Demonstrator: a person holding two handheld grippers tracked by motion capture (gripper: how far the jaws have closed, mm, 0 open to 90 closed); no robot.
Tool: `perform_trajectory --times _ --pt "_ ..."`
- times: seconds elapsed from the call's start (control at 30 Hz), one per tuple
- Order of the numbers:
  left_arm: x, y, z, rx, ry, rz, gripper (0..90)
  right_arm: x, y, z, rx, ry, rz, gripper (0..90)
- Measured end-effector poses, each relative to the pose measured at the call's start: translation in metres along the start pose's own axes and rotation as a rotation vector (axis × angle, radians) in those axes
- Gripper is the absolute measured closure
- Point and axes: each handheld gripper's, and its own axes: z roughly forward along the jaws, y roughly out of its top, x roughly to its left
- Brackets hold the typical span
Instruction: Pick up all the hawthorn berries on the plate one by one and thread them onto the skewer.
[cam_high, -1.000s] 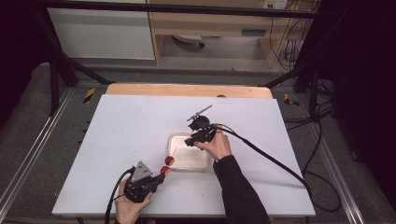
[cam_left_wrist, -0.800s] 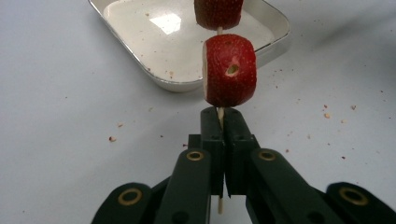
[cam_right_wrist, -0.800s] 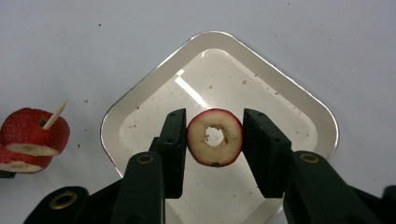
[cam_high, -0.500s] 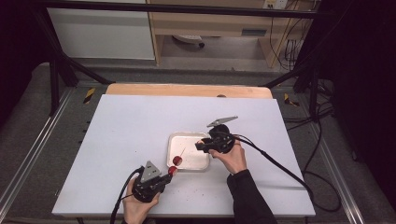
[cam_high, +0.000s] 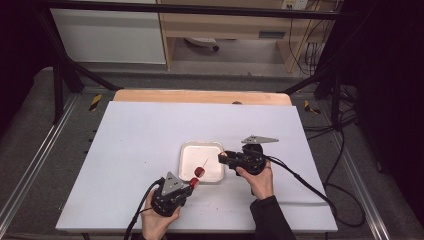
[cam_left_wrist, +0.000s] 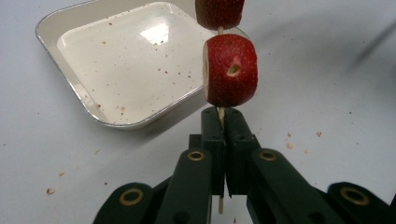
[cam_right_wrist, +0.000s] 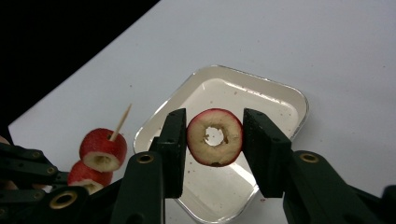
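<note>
The left hand-held gripper (cam_left_wrist: 223, 122) is clamped fully shut on the lower end of a skewer (cam_left_wrist: 220, 114), which carries two red fruit pieces (cam_left_wrist: 229, 70) and points up over the near edge of the tray (cam_high: 186, 150) on the bench (cam_high: 140, 135). The right hand-held gripper (cam_right_wrist: 215, 140) stands part-open, its pads pinching a cored fruit ring (cam_right_wrist: 215, 137) by the rim, above the tray's right side.

As I judge it, the ring's hole must meet the skewer's tip (cam_right_wrist: 125, 112) next. The tip is thin and the hole small, so a slight misalignment could drive the point into the flesh and split the ring, or push it out of the pads (the hold is only on the curved, probably slippery skin). Pushing hard could also bend or snap the skewer, or slide it through the left jaws, since only a short length is pinched. A dropped ring would likely land in the tray, which is empty except for crumbs.

No brand, label or readable writing is visible on the grippers, tray or bench.
</note>
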Motion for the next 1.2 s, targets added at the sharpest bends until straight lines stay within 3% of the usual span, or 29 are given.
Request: perform_trajectory --times 0.33,0.67,1.0,1.2 --pt "-0.009 0.006 0.005 -0.014 -0.006 -0.002 88.3 0.003 -0.009 -0.008 -0.168 0.047 0.09 61.9" --pt "-0.017 0.007 0.01 -0.035 -0.016 -0.034 88.3 0.009 -0.009 -0.01 -0.275 0.07 0.155 61.9" --pt "-0.025 0.01 0.016 -0.076 -0.036 -0.103 88.3 0.012 -0.009 -0.007 -0.396 0.075 0.194 61.9" --pt "-0.027 0.012 0.017 -0.095 -0.042 -0.141 88.3 0.015 -0.012 -0.002 -0.432 0.082 0.204 62.0"
